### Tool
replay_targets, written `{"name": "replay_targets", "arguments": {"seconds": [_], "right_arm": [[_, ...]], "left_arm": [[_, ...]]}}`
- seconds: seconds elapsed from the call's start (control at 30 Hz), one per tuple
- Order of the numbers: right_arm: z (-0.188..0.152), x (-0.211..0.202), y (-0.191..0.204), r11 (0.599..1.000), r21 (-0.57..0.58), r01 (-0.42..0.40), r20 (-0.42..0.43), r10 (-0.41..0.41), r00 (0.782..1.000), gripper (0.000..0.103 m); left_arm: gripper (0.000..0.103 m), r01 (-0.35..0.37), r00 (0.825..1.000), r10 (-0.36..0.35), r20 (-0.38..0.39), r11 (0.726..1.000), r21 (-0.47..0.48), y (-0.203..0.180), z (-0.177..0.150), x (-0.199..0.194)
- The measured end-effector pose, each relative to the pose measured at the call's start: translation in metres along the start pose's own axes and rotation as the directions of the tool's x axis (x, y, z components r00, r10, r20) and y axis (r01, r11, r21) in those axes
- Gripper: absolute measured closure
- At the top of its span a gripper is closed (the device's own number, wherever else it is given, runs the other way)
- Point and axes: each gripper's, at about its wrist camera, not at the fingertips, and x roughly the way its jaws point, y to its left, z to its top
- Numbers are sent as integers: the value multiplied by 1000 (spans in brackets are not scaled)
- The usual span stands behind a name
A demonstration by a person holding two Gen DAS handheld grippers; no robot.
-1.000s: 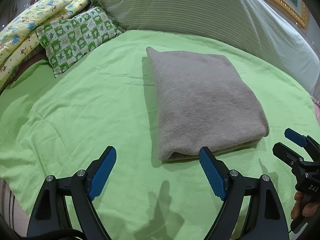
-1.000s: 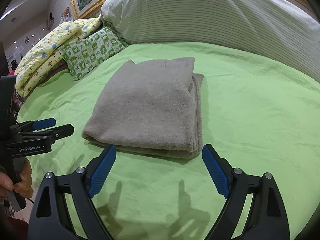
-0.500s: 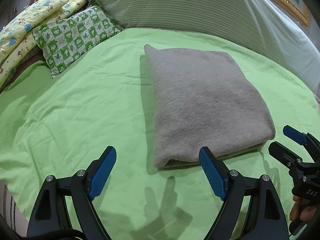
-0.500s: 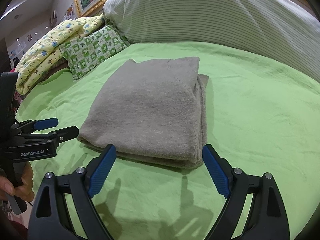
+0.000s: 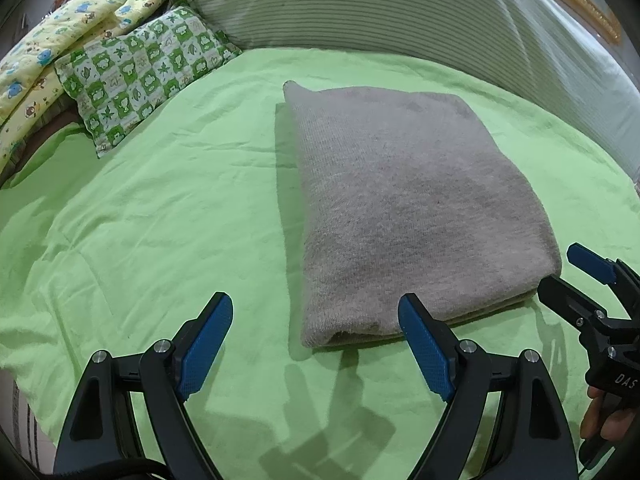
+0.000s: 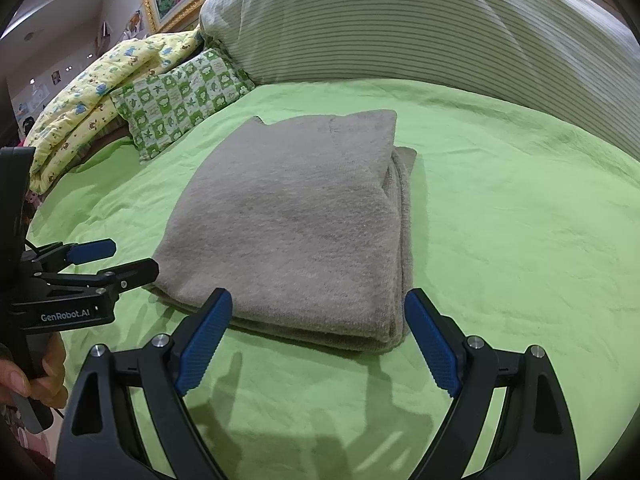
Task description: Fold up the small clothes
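moved: both views crept nearer the folded grey cloth (image 5: 416, 208) | left claw (image 5: 316, 340) and right claw (image 6: 318, 334) both wide apart, empty | risk: one-layer pinch probably unfolds it

left gripper (image 5: 316, 344): black arms, ribbed blue pads, silver screws, black cable at base, white "GenRobot.AI" on side | right gripper (image 6: 320, 340): same black frame, blue pads, silver screws, white "DAS" lettering on body
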Motion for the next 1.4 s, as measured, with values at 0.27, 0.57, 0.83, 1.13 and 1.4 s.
{"name": "replay_targets", "arguments": {"seconds": [0.27,0.57,0.83,1.13,1.4], "right_arm": [[2,2,-3,1000,5,-8,-3,8,1000,15],[3,-1,-8,1000,22,3,2,-3,1000,15],[9,-7,-13,999,32,3,16,-4,1000,13],[16,-9,-12,1000,26,-4,27,4,1000,12],[21,-7,-10,1000,22,-5,27,4,1000,11]], "left_arm": [[18,1,1000,-1,13,1000,2,-1,2,-1],[18,15,1000,-16,23,1000,4,-2,4,-7],[18,33,999,-33,21,999,-11,-1,7,-12],[18,33,999,-32,34,999,-11,-2,9,-16],[17,26,999,-25,33,999,-18,1,11,-16]]}}
